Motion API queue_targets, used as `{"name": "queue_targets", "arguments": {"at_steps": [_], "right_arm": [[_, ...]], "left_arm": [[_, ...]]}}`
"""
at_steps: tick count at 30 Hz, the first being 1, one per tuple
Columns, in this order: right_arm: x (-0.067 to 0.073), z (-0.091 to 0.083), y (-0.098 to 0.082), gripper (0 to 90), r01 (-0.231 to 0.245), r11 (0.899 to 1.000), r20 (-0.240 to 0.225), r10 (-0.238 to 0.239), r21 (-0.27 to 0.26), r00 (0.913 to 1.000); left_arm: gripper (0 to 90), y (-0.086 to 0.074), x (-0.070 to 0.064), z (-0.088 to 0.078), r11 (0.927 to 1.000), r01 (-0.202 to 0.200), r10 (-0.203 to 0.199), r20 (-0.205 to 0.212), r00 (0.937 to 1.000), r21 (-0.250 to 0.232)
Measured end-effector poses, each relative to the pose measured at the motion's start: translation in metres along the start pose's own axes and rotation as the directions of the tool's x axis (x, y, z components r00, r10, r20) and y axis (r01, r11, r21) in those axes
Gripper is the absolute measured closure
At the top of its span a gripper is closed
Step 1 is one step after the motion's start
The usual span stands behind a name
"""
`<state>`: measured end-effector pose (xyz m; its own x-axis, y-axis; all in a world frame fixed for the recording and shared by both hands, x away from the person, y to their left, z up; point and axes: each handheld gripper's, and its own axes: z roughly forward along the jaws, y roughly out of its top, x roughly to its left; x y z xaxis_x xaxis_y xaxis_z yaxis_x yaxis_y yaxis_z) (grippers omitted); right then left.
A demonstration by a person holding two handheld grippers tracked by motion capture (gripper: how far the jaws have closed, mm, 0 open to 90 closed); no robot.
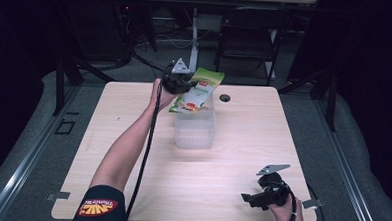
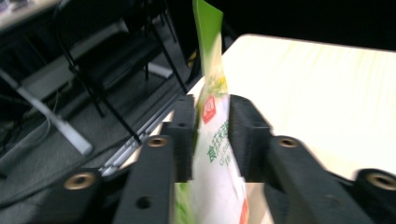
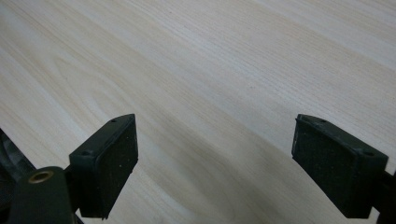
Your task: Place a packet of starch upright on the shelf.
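One green snack pouch [image 2: 212, 140] is seen between the left gripper's [image 2: 211, 135] loosened jaws above a clear bin [image 1: 195, 130]; the right gripper [image 3: 215, 163] is held wide open.

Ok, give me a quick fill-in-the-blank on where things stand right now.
1. The left tool has a ____ snack pouch between its jaws.
2. The pouch's lower end sits over the clear ____.
3. The right tool stands ____ over bare table.

Missing words: green; container; open
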<state>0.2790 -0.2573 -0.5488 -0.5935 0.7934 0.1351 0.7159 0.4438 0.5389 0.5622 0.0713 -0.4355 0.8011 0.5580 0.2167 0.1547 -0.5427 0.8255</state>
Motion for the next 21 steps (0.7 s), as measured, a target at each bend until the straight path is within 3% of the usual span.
{"name": "queue_targets", "arguments": {"at_steps": [1,4,8,11,15,21], "right_arm": [[0.0,0.0,0.0,14.1,0.0,1.0,0.0,0.0,-0.001,1.0],[0.0,0.0,0.0,14.1,0.0,1.0,-0.003,0.0,-0.003,1.0],[0.0,0.001,0.0,14.1,-0.005,1.0,-0.006,0.005,-0.01,1.0],[0.0,0.0,0.0,14.1,-0.004,1.0,-0.01,0.004,-0.01,0.9999],[0.0,0.0,0.0,14.1,-0.001,1.0,-0.006,0.001,-0.004,1.0],[0.001,-0.001,0.0,14.1,-0.001,1.0,-0.008,0.001,-0.002,1.0]], "left_arm": [[60.1,0.003,0.0,0.005,0.9989,0.018,-0.018,-0.007,0.9998,0.044],[59.1,0.006,0.0,0.008,0.9985,0.033,-0.032,-0.019,0.9993,0.043],[61.5,0.013,-0.006,0.016,0.998,0.013,-0.01,-0.053,0.9985,0.061],[71.9,0.016,-0.004,0.017,0.9957,0.049,-0.043,-0.077,0.9961,0.078],[87.7,0.016,-0.004,0.015,0.9952,0.033,-0.026,-0.071,0.9972,0.092],[89.9,0.015,-0.006,0.008,0.9975,0.005,-0.001,-0.06,0.9982,0.07]]}}
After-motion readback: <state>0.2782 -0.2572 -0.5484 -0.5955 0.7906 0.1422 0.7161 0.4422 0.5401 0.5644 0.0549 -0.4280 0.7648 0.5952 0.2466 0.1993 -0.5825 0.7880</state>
